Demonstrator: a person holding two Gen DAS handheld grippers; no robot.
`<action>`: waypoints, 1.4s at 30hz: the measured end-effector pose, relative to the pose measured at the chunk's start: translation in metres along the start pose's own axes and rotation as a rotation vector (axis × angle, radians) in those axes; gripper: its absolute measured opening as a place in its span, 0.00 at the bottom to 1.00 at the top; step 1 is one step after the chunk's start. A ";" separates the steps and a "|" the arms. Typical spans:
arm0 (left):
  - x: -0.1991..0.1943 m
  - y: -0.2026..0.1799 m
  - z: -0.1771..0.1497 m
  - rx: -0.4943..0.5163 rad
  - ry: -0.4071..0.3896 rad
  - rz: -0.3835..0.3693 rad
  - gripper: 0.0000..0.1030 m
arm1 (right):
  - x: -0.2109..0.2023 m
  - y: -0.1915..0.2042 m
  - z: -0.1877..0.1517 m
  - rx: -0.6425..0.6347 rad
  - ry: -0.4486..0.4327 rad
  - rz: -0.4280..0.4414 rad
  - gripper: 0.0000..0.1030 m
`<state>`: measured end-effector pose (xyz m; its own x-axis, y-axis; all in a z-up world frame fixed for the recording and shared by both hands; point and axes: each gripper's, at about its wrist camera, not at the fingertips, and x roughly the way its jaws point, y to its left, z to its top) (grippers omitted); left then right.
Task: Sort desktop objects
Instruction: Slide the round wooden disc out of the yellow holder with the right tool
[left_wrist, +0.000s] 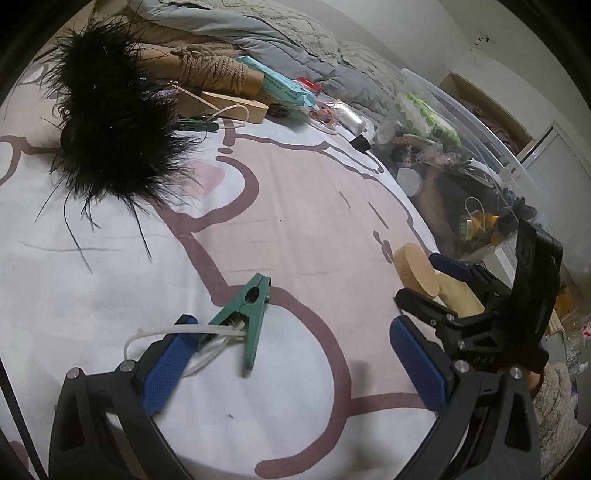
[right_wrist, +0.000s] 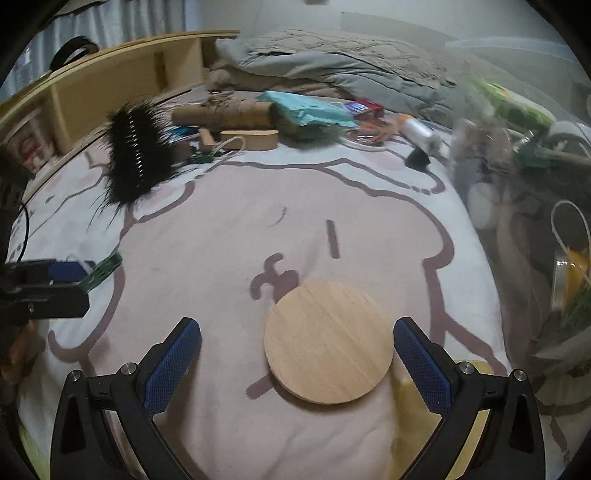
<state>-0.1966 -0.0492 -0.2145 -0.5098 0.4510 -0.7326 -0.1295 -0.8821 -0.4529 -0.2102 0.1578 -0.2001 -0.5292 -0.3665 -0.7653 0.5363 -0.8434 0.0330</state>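
1. Left gripper: jaws spread wide, empty, green clip lying between them on the bed.
2. Right gripper: jaws wide apart, empty, wooden disc between them.
3. Clear bin beyond right jaw already part-filled.
4. Black feather tuft and far clutter apparently unsorted.

A clothes peg lies on the bedsheet at lower centre of the left wrist view, a feather tuft at upper left. A wooden disc rests low in the right wrist view, between the right gripper fingers. A storage bin stands along the sheet's right edge.
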 end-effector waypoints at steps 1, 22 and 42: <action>-0.001 0.000 -0.001 -0.002 0.004 -0.005 1.00 | -0.002 0.000 0.000 0.004 -0.004 0.022 1.00; -0.018 -0.002 -0.012 -0.006 -0.021 0.034 0.99 | -0.013 0.069 -0.024 -0.145 0.057 0.276 1.00; -0.026 -0.022 -0.019 0.057 0.097 -0.238 0.94 | 0.001 0.024 -0.012 0.020 0.052 0.065 1.00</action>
<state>-0.1639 -0.0386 -0.1950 -0.3761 0.6551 -0.6553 -0.2854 -0.7548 -0.5906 -0.1899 0.1423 -0.2081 -0.4583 -0.4006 -0.7934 0.5554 -0.8260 0.0963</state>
